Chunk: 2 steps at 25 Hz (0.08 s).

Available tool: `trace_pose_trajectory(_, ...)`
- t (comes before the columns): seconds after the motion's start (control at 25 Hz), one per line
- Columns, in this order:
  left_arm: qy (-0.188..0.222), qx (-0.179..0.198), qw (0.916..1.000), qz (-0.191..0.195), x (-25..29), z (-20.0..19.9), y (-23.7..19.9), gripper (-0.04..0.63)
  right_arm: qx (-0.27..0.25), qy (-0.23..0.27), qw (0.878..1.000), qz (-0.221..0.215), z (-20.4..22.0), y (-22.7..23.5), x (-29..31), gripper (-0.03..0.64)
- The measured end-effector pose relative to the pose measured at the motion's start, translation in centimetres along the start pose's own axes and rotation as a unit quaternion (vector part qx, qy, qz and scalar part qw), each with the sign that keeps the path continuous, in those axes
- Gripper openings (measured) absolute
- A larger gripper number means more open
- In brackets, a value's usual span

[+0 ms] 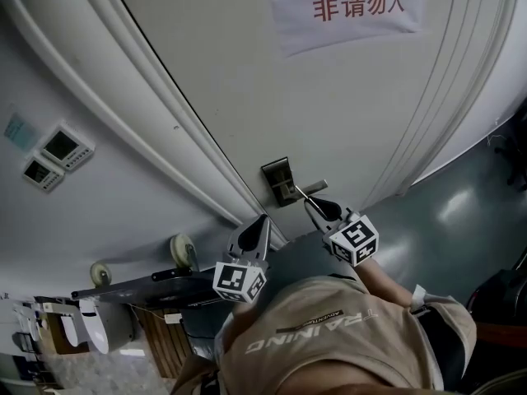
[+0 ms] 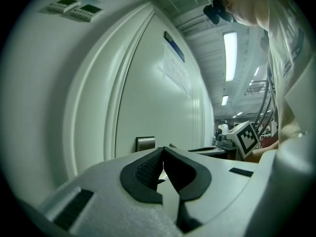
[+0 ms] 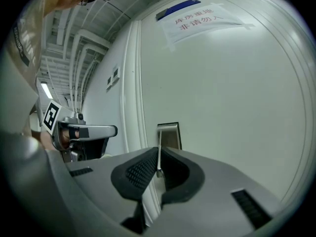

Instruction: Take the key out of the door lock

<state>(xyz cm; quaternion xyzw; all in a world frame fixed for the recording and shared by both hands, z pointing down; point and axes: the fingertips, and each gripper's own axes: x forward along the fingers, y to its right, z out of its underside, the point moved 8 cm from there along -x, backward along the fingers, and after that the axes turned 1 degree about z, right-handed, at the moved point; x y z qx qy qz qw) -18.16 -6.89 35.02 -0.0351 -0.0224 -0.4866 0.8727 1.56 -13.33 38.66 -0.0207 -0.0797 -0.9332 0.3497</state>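
A steel lock plate (image 1: 278, 179) with a short lever handle (image 1: 313, 187) sits on the pale door (image 1: 247, 72). In the right gripper view a thin metal key (image 3: 157, 162) stands edge-on below the lock plate (image 3: 169, 135). My right gripper (image 3: 158, 154) is shut on it. In the head view the right gripper (image 1: 311, 204) is just below the plate, with the key (image 1: 306, 197) as a thin line; I cannot tell whether its tip is in the lock. My left gripper (image 1: 265, 219) hangs lower left by the door's edge, shut and empty (image 2: 162, 151).
A paper notice with red characters (image 1: 346, 6) is taped high on the door. The moulded door frame (image 1: 148, 138) runs left of the lock, with two wall panels (image 1: 58, 155) beyond. A wheeled cart (image 1: 177, 253) stands lower left. Grey floor (image 1: 461, 212) is right.
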Motion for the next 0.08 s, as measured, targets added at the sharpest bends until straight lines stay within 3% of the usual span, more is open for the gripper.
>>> trace_pose_trajectory(0.08, 0.002, -0.008, 1.0, -0.003, 0.13, -0.18, -0.02, 0.009, 0.005, -0.008, 1.0, 0.002, 0.14, 0.29, 0.0, 0.028)
